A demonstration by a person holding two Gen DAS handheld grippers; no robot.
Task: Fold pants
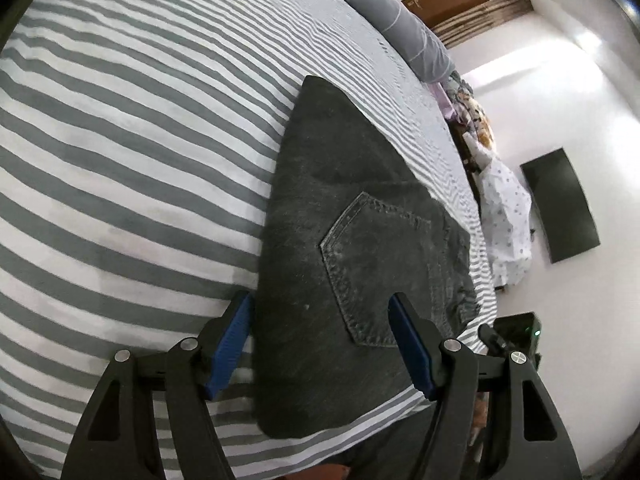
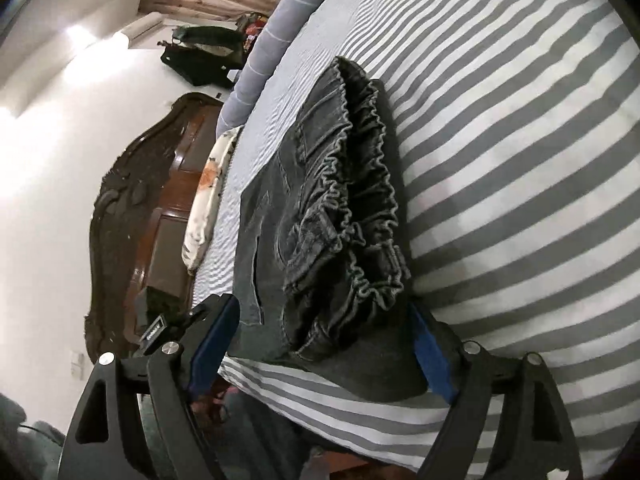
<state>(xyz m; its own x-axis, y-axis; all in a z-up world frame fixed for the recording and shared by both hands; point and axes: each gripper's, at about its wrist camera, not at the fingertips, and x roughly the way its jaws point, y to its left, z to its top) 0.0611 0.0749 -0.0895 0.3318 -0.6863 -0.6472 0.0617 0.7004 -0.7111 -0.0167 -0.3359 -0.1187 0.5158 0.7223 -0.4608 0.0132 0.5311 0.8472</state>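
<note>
Dark grey denim pants (image 1: pixel 344 216) lie flat on a grey-and-white striped bed (image 1: pixel 132 152), folded lengthwise with a back pocket (image 1: pixel 384 264) facing up. My left gripper (image 1: pixel 320 308) is open just above the pants near the bed's front edge, holding nothing. In the right wrist view the same pants (image 2: pixel 320 208) show their gathered elastic waistband (image 2: pixel 360 216) on top. My right gripper (image 2: pixel 320 312) is open, its blue pads (image 2: pixel 212 340) on either side of the waistband end, not closed on it.
A grey bolster (image 1: pixel 404 28) lies along the far bed edge. Heaped clothes and a white dotted cloth (image 1: pixel 508 216) sit past the bed's right side. A dark wooden headboard (image 2: pixel 136 220) and a floral pillow (image 2: pixel 208 196) stand left in the right wrist view.
</note>
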